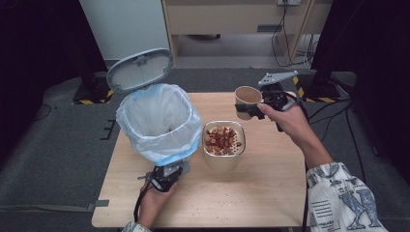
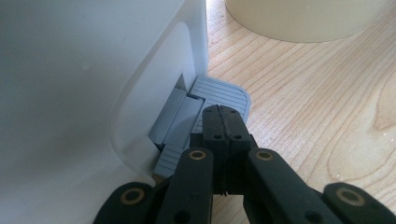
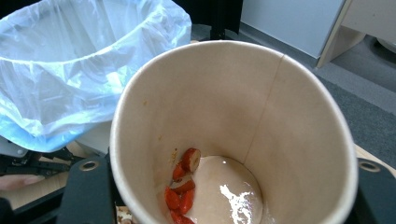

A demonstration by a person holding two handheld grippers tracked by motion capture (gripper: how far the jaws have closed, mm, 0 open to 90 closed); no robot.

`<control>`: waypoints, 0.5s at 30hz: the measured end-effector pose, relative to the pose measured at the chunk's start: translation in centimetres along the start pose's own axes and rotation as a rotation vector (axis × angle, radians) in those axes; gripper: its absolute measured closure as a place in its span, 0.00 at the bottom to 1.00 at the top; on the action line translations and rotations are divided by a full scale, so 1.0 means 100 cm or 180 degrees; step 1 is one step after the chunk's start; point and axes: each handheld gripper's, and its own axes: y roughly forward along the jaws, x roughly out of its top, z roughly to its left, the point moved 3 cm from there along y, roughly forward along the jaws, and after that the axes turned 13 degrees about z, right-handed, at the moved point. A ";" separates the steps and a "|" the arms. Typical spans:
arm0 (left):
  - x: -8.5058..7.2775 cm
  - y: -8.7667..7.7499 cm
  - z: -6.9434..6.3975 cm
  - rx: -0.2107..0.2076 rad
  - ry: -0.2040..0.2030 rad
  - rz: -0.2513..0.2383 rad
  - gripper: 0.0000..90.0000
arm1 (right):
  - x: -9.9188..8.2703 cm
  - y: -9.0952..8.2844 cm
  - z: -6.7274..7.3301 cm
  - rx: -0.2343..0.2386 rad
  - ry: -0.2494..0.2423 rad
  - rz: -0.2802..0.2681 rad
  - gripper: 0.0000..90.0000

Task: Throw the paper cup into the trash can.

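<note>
In the right claw (image 1: 255,110), unlabelled paper cup (image 1: 247,100)

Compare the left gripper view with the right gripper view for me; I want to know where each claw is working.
Left gripper view: the shut left claw pressing the bin's grey pedal, beside the white bin wall, on bare table. Right gripper view: inside the paper cup with red fruit pieces, and the blue bag. Both share the bin.

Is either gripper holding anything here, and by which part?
The right gripper holds the paper cup by its side wall, tipped toward the lined bin. The left gripper holds nothing: its jaws are shut, their tips on the bin's grey pedal.
</note>
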 end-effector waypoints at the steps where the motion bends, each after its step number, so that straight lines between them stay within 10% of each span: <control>1: 0.000 0.000 0.000 0.0000 0.0003 -0.0002 1.00 | 0.002 0.000 0.001 0.0006 0.0006 -0.0003 0.37; 15: 0.000 0.000 -0.001 0.0013 0.0011 -0.0006 1.00 | 0.028 0.006 0.025 0.0109 -0.0093 -0.0045 0.37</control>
